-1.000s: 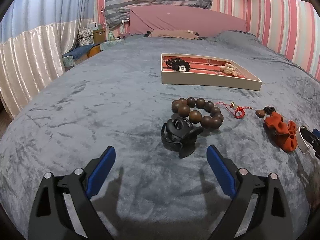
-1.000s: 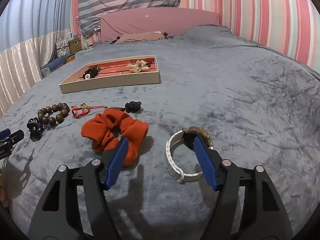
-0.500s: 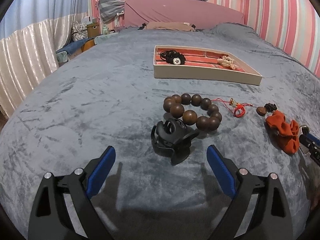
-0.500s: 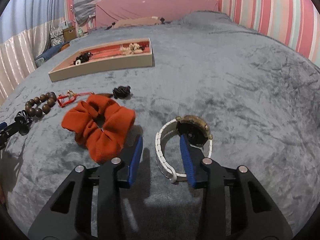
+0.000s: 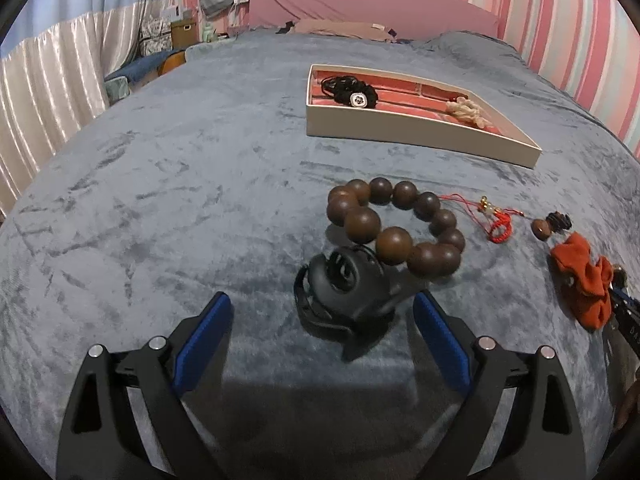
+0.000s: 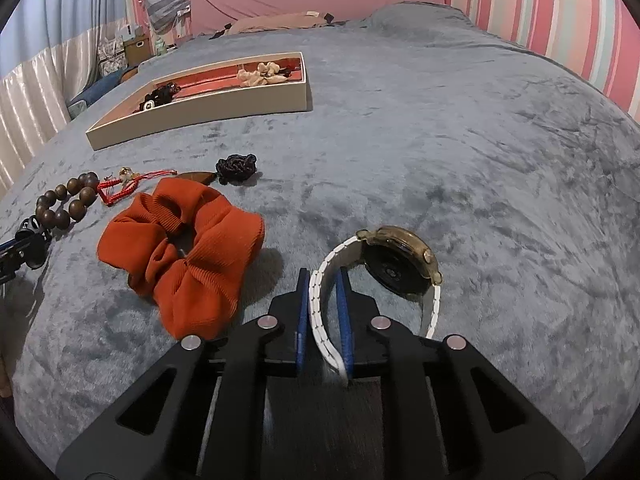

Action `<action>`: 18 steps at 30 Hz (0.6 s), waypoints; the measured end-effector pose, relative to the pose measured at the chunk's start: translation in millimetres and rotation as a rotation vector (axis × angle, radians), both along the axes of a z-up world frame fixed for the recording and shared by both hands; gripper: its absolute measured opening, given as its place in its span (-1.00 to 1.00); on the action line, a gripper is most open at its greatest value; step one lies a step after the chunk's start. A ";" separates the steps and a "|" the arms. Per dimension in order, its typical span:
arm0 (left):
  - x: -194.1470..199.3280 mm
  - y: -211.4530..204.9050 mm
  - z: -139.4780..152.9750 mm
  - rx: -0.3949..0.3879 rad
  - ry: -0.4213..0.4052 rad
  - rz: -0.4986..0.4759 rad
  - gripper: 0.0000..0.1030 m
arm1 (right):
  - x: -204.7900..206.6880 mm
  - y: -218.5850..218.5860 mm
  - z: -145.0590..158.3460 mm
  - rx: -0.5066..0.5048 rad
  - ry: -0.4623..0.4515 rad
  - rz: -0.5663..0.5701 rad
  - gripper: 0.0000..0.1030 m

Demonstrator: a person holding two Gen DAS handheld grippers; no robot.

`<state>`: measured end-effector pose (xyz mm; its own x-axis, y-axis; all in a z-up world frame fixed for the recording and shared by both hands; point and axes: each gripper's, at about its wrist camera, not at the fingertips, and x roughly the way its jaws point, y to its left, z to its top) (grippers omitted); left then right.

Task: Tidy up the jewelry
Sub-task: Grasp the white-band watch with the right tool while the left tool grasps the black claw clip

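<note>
Right gripper (image 6: 324, 300) closing on the watch (image 6: 384, 272) strap.
The white link band between its pads looks flexible, light; the case hangs beyond, probably heavier. Left gripper (image 5: 320, 320) gapes, empty.

Orange scrunchie (image 6: 184, 252), white watch band (image 6: 320, 312) (grey bedspread (image 6: 460, 140))
</note>
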<state>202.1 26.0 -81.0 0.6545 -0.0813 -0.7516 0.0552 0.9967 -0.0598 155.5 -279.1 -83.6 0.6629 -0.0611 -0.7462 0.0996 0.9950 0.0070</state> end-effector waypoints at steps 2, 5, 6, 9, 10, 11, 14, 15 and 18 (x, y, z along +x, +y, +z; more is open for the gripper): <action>4.6 -0.4 -1.8 0.002 0.007 -0.002 0.75 | 1.9 0.1 -0.5 -0.001 0.004 0.002 -0.76; 8.3 -1.0 -3.5 0.005 0.015 -0.007 0.74 | 2.0 0.8 -0.6 -0.007 0.005 0.002 -0.76; 8.6 -1.0 -3.9 0.004 0.017 -0.010 0.72 | 2.1 0.9 -0.7 -0.008 0.005 0.003 -0.77; 9.4 -1.1 -4.9 0.006 0.021 -0.014 0.54 | 2.1 1.3 -0.8 -0.009 0.006 0.003 -0.77; 9.9 -0.8 -5.4 0.006 0.025 -0.015 0.50 | 1.8 1.3 -0.6 -0.009 0.006 0.004 -0.78; 10.3 -0.9 -5.6 0.005 0.027 -0.017 0.50 | 1.9 1.1 -0.7 -0.007 0.006 0.003 -0.78; 10.2 0.6 -5.5 0.006 0.028 -0.015 0.37 | 1.8 1.5 -0.2 -0.007 0.004 0.001 -0.79; 9.8 0.5 -5.5 0.009 0.028 -0.015 0.26 | 2.1 1.7 0.5 -0.010 0.002 -0.002 -0.80; 7.1 2.1 -4.2 0.016 0.024 -0.020 0.02 | 0.6 2.0 3.3 -0.020 -0.009 -0.003 -0.83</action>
<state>209.3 28.1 -85.2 0.6345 -0.0819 -0.7686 0.0734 0.9963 -0.0455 156.1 -277.0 -80.3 0.6695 -0.0780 -0.7387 0.1025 0.9947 -0.0122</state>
